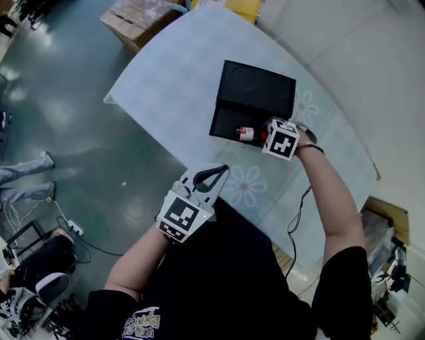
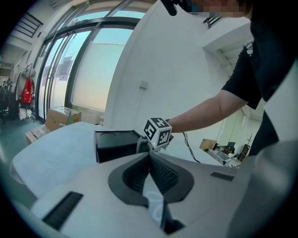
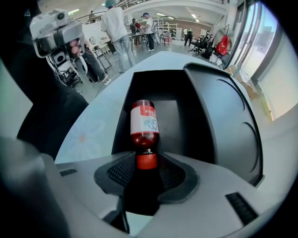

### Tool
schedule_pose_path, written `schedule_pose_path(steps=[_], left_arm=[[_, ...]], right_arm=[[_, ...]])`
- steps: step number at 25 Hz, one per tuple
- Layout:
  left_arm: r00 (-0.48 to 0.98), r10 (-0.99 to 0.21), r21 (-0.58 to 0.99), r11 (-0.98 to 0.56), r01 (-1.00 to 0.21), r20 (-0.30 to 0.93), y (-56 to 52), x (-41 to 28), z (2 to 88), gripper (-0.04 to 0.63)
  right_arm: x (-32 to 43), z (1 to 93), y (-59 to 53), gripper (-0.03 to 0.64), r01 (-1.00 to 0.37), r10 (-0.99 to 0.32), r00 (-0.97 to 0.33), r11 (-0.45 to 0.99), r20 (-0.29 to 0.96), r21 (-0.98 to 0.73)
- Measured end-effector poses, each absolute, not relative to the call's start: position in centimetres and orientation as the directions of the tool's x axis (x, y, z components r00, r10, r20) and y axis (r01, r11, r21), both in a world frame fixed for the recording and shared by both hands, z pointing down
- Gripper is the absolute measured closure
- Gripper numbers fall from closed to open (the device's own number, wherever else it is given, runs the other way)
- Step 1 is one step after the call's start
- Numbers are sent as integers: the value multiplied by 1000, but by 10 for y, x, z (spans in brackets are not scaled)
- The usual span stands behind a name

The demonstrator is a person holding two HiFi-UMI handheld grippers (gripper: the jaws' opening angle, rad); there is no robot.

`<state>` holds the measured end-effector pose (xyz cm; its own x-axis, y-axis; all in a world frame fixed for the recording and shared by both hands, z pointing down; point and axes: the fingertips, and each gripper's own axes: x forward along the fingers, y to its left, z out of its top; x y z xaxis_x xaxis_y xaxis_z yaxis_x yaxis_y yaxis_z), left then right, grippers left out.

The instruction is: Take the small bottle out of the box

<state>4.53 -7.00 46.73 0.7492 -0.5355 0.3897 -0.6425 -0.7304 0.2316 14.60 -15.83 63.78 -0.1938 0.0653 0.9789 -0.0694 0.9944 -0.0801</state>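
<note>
A small bottle (image 1: 247,133) of red liquid with a red cap and a white label lies in the front part of the open black box (image 1: 255,86) on the table. My right gripper (image 1: 263,136) reaches into the box from the near side. In the right gripper view the bottle (image 3: 144,125) points away from me, its red cap between the jaws of the right gripper (image 3: 146,163), whose pads stand close on either side without clearly pressing it. My left gripper (image 1: 218,171) hovers at the table's near edge, jaws shut with nothing in them (image 2: 150,157).
The box's lid (image 3: 223,111) stands open on the far side. The pale table (image 1: 172,86) has flower prints. A cardboard carton (image 1: 136,20) sits on the floor beyond it. A black cable (image 1: 295,219) hangs by the right arm. People stand far back (image 3: 116,28).
</note>
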Motion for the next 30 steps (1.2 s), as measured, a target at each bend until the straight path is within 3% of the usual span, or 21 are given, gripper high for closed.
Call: schedule_pose_path(steps=[10,30], left_arm=[[754,-532,230,-736,-637,386,-66,46,468,568],[756,-535,209,-746,-632,377,-58,34,455,568]], right_arm=[[146,646,-160,462,-55,11,-152,998,988,-19],[132,594,-148,463,-96,-160,-288,986,944,138]])
